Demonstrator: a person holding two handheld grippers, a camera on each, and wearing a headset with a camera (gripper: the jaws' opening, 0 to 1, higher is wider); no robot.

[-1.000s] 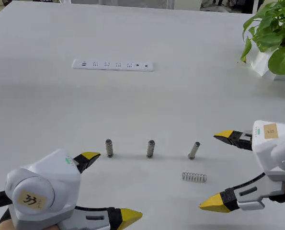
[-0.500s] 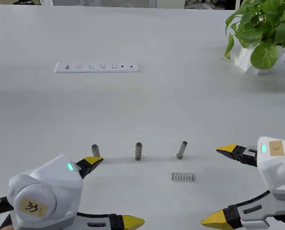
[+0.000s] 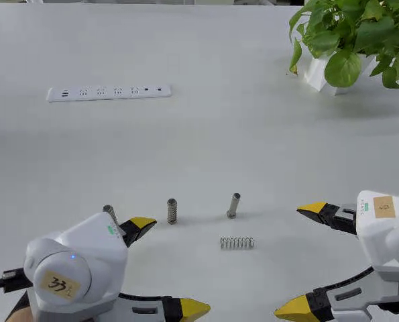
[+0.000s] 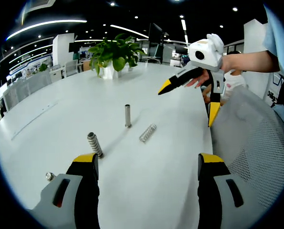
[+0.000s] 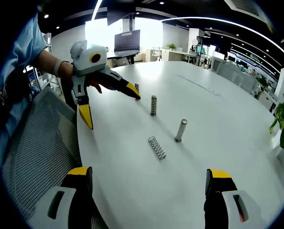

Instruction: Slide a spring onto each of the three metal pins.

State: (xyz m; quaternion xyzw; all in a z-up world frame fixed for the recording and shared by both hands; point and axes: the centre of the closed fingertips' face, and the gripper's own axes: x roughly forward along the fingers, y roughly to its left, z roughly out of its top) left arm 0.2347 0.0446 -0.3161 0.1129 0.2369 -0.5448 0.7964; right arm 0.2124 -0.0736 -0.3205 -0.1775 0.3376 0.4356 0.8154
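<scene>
Both your grippers sit low at the near edge of the table (image 3: 253,127), one either side of the work. Your left gripper (image 3: 167,265) has its yellow-tipped jaws spread wide with nothing between them, and its own view confirms the gap (image 4: 148,160). Your right gripper (image 3: 303,259) is spread just as wide and empty too, as its own view shows (image 5: 149,172).

Between the two grippers the loose spring (image 3: 237,242) lies flat on its side on the table, just in front of the bare pin (image 3: 233,205) and not touching it. That pin stands upright with no coil on it. To its left the middle pin (image 3: 172,210) is already sprung, with coils wrapped up its shaft. The left pin (image 3: 110,213) peeks out just behind your left gripper's upper jaw and looks coiled as well, though most of it is hidden.

Further back a white power strip (image 3: 108,92) lies on the table, and a leafy plant (image 3: 350,33) stands at the far right corner.
</scene>
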